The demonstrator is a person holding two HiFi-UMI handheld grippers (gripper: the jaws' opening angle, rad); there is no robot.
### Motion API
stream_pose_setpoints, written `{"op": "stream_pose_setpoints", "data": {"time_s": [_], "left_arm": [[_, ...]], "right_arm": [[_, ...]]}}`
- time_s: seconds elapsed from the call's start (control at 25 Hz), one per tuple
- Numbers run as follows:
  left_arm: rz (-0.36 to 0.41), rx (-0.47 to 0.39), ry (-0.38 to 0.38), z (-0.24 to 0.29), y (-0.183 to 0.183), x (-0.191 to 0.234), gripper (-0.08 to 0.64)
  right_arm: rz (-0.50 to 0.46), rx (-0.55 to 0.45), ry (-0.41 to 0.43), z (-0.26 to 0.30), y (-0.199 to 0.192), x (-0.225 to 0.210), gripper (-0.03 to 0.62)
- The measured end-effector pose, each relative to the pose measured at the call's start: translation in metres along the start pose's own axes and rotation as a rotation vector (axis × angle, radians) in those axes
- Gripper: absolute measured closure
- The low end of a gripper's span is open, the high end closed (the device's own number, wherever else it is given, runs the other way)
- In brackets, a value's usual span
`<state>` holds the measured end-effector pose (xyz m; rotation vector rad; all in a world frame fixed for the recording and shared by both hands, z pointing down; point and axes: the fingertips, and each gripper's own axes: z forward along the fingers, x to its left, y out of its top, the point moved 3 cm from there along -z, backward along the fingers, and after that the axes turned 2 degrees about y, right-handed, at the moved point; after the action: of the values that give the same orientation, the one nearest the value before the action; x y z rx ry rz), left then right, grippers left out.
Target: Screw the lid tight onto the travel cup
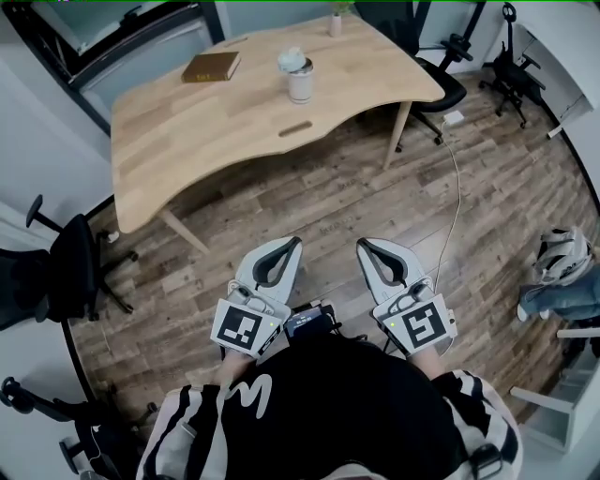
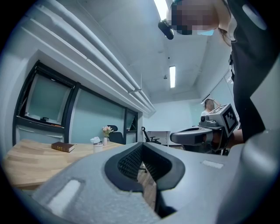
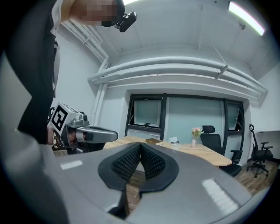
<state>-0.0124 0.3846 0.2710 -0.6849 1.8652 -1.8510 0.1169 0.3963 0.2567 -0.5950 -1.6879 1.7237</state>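
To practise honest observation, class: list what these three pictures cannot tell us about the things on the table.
- Head view: whether the lid is threaded onto the travel cup; too small.
- Head view: flowers in the vase; mostly cut off by the top edge.
- All views: title of the book; too small.

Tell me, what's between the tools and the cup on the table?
In the head view, only bare wooden floor and the near edge of the table with its slot lie between the left tool, the right tool and the travel cup.
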Motion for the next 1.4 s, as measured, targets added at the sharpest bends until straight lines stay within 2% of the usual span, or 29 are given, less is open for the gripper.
{"op": "stream_pose_setpoints", "data": {"time_s": [0.28, 0.6, 0.84, 1.4], "left_arm": [[0.011, -0.006, 0.009, 0.049, -0.001, 0.003, 0.558], [0.029, 0.000, 0.048, 0.078, -0.008, 0.003, 0.558], [0.004, 0.024, 0.050, 0.085, -0.015, 0.013, 0.558], [0.011, -0.001, 0.035, 0.091, -0.010, 0.010, 0.558]], "right_arm": [[-0.010, 0.000, 0.039, 0.013, -0.009, -0.042, 0.592], [-0.020, 0.005, 0.111, 0.026, -0.022, -0.073, 0.592], [-0.004, 0.006, 0.130, 0.039, -0.025, -0.077, 0.591], [0.011, -0.018, 0.157, 0.039, -0.021, -0.070, 0.591]]}}
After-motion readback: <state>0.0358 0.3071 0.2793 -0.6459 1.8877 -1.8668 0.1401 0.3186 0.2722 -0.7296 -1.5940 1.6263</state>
